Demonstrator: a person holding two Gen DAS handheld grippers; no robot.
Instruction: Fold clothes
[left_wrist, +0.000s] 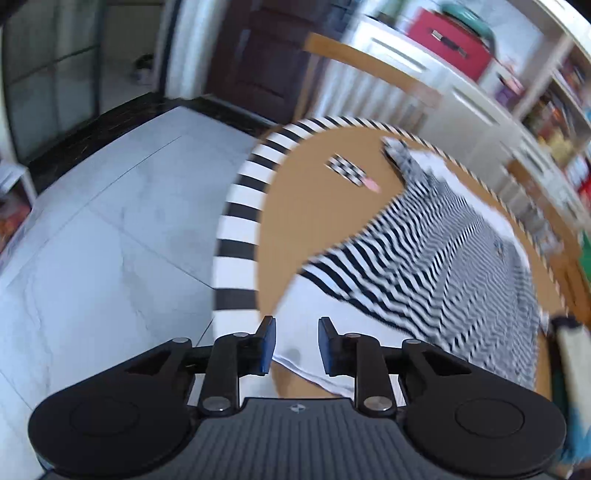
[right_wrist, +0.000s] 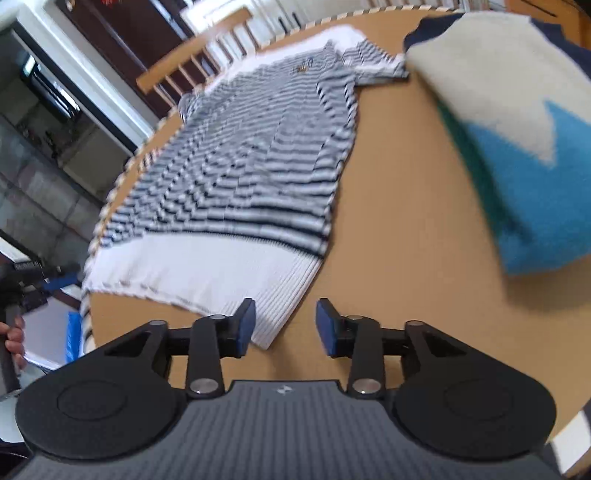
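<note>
A striped knit top (right_wrist: 251, 158), navy and white with a plain white ribbed hem band, lies spread flat on the round brown desk (right_wrist: 399, 229), its collar end toward the far edge and its hem toward the cameras. The desk's rim carries a black-and-white striped band (left_wrist: 236, 236).

The left tool (left_wrist: 297, 345) hangs over the near left corner of the hem; its blue pads (left_wrist: 268, 345) stand partly apart with the white hem fabric visible in the gap beneath them, and they do not press on it. Whether the tips touch the cloth cannot be told. The right tool (right_wrist: 285, 326) is likewise partly open, over the near right corner of the hem: its left pad (right_wrist: 246, 328) sits above the ribbed white corner, the right pad above bare desk, and nothing is gripped.

To the right of the striped top, apart from it on the desk, lies a folded sweater (right_wrist: 517, 147) in cream, bright blue and teal with a navy edge. A small checkered tag (left_wrist: 349, 170) with a pink end lies on the bare desk to the left of the top's collar end. Behind the desk stands a wooden chair (right_wrist: 199, 62), and shelves (left_wrist: 550, 122) fill the far wall. At the left edge of the right wrist view a hand (right_wrist: 14, 345) grips a dark handle
</note>
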